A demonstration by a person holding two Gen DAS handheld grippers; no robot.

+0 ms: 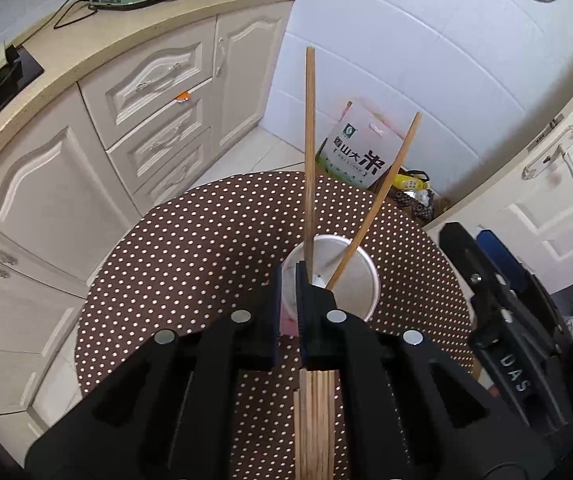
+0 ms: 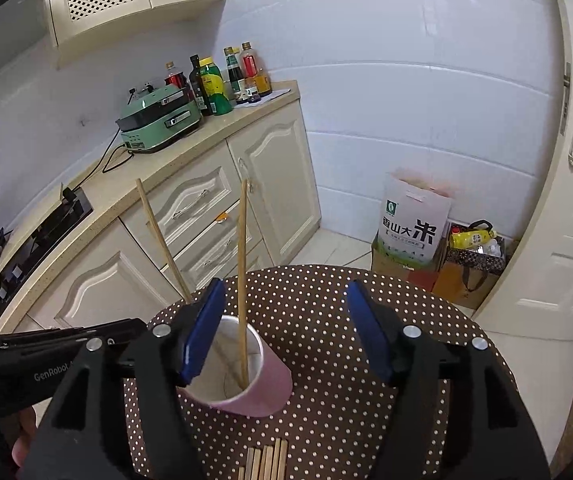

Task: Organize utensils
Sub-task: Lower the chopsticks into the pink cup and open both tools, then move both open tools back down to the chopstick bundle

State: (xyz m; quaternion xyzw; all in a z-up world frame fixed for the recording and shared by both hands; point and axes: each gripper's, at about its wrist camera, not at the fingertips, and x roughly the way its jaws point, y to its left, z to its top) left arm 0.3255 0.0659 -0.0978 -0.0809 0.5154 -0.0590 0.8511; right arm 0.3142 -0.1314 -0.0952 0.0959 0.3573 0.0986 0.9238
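A pink cup (image 2: 246, 376) stands on the round polka-dot table (image 2: 326, 320), with two wooden chopsticks (image 2: 242, 280) leaning apart inside it. The left gripper (image 1: 288, 288) is clamped on the cup's near rim, its jaws nearly together with the wall between them. The right gripper (image 2: 286, 328) hangs just above the cup with its blue pads (image 2: 366, 328) spread wide, gripping nothing. A bundle of chopsticks (image 1: 316, 420) lies on the table in front of the cup.
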